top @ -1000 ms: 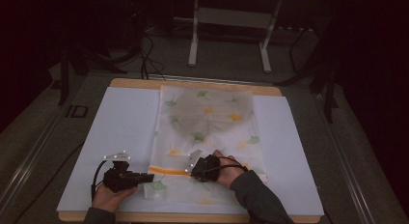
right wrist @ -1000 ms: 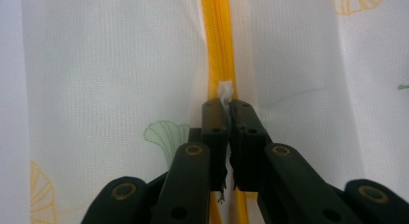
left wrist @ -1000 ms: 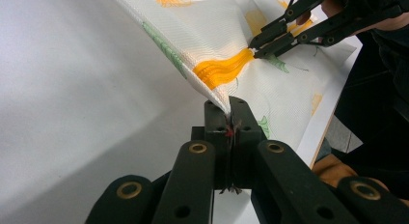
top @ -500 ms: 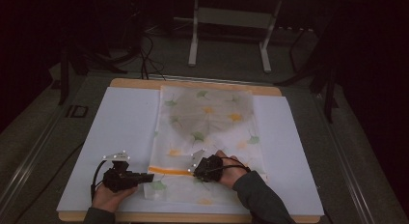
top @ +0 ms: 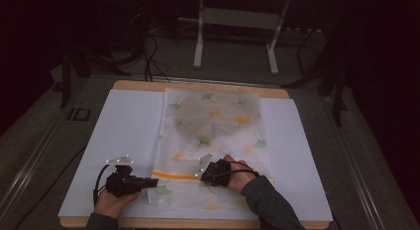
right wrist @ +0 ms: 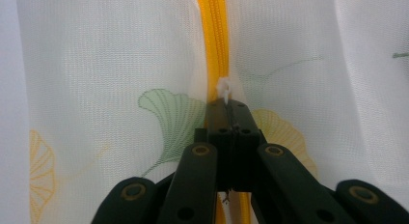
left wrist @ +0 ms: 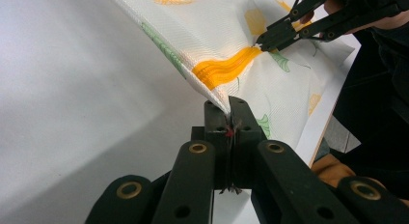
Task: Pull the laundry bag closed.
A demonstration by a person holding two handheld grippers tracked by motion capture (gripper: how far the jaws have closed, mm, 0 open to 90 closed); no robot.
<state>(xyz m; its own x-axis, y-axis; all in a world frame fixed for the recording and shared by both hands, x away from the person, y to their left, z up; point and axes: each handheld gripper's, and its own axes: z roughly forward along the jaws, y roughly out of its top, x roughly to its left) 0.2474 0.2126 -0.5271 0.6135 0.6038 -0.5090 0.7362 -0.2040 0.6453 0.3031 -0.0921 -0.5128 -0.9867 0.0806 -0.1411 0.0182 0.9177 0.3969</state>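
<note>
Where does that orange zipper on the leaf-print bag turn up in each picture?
High view: orange zipper, lower middle, running between both tools.
Left gripper view: upper centre, on the lifted fabric.
Right gripper view: vertical stripe at top centre.
Shared landmark: the green leaf print beside the zipper.

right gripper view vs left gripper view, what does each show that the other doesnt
Right gripper view alone: the right tool shut on a small white zipper pull, looking straight along the orange zipper.

Left gripper view alone: the left tool clamped on the edge of the mesh bag, lifting it off the white table cover, with the other tool pinching farther off.

Both: the leaf-printed mesh and orange zipper.
</note>
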